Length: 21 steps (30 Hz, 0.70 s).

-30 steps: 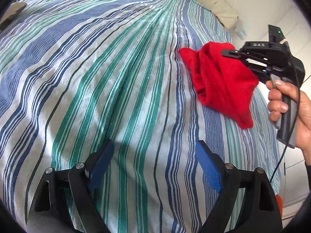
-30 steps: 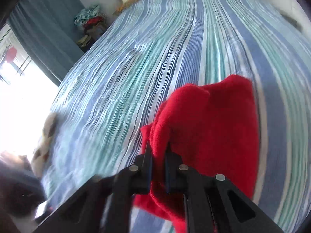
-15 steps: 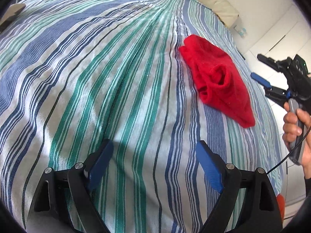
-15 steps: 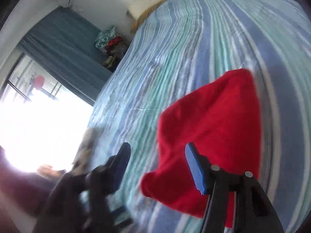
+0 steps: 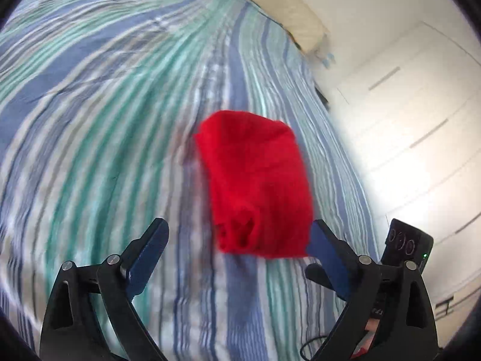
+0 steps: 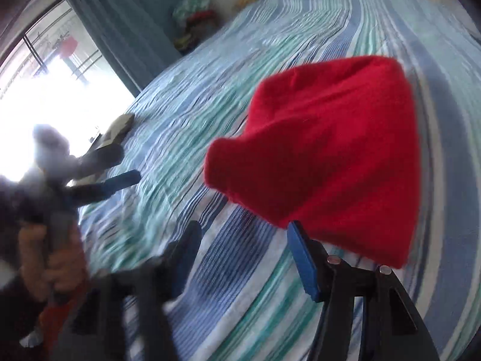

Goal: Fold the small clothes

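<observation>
A small red cloth lies loosely folded and bunched on the striped bedsheet. My left gripper points at it from just in front. Its jaws are opening, and the cloth's near edge reaches between the blue fingertips without touching the pads. In the right wrist view the red cloth lies up and to the right of my right gripper. That gripper is open over bare bedsheet and holds nothing. The left gripper shows blurred at the left, with a hand around its grip.
A cream pillow lies at the head of the bed, with white wardrobe doors past the bed's right edge. A teal curtain, a bright window and a clothes pile stand beyond the far side. A flat object rests near that edge.
My right gripper let go of the red cloth, opened and drew back; the cloth now lies on the bed. My left gripper swung right until the cloth lay straight ahead.
</observation>
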Tool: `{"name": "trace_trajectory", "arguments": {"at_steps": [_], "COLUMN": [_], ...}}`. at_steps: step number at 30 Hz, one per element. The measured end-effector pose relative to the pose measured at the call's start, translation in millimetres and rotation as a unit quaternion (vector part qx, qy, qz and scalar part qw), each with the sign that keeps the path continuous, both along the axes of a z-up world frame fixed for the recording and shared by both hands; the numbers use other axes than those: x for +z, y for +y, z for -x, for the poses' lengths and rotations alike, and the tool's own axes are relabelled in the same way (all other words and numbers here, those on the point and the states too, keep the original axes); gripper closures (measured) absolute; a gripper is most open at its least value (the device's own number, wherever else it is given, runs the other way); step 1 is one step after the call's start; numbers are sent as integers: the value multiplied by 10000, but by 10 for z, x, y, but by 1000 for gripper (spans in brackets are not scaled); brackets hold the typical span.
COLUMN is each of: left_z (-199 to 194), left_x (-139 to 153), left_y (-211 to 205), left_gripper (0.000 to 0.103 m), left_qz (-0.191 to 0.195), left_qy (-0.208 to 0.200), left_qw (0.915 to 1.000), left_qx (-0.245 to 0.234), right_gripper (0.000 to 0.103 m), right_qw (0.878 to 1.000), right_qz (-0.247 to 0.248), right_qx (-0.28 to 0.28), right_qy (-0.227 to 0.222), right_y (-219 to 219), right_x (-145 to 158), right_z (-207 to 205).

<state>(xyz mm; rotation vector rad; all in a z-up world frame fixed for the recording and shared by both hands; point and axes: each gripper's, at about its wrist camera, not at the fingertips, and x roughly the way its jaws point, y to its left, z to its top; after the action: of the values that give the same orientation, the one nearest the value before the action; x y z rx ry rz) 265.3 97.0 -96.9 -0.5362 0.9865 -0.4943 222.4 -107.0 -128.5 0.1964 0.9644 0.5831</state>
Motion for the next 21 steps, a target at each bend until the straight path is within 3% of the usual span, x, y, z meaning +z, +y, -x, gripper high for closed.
{"name": "trace_trajectory", "arguments": {"at_steps": [4, 8, 10, 12, 13, 14, 15, 16, 17, 19, 21], "left_z": [-666, -927, -993, -1066, -1103, -1136, -1150, -1161, -1166, -1132, -1068], "left_x": [-378, -666, -670, -702, -757, -817, -838, -822, -773, -582, -332], "left_y": [-349, -404, -461, -544, -608, -652, -677, -676, -670, -677, -703], "left_gripper": [9, 12, 13, 29, 54, 72, 80, 84, 86, 87, 87], "left_qz": [-535, -414, -274, -70, 3, -53, -178, -196, -167, -164, -265], "left_qy": [517, 795, 701, 728, 863, 991, 1017, 1028, 1002, 779, 477], "left_qw": [9972, 9960, 9970, 9962, 9943, 9930, 9928, 9929, 9936, 9956, 9969], "left_qx": [-82, -23, -183, -474, -622, -644, -602, -562, -503, -502, -567], "right_gripper": [26, 26, 26, 26, 26, 27, 30, 43, 52, 66, 69], "right_qw": [9953, 9840, 9816, 9802, 9791, 9769, 9749, 9757, 9803, 9816, 9861], "right_qz": [-415, -778, -1018, -1296, -1466, -1638, -1656, -1441, -1155, -1150, -1023], "right_qx": [-862, -1587, -1526, -1302, -1162, -1013, -899, -826, -850, -880, -898], "right_qy": [-124, 221, 537, 734, 793, 921, 1187, 1430, 1360, 1248, 951], "right_y": [-620, -1326, -1506, -1527, -1466, -1395, -1284, -1137, -1045, -967, -918], "right_x": [223, 121, -39, -205, -292, -389, -536, -687, -714, -607, -366], "right_z": [-282, -758, -941, -1128, -1158, -1239, -1309, -1361, -1377, -1371, -1365]}}
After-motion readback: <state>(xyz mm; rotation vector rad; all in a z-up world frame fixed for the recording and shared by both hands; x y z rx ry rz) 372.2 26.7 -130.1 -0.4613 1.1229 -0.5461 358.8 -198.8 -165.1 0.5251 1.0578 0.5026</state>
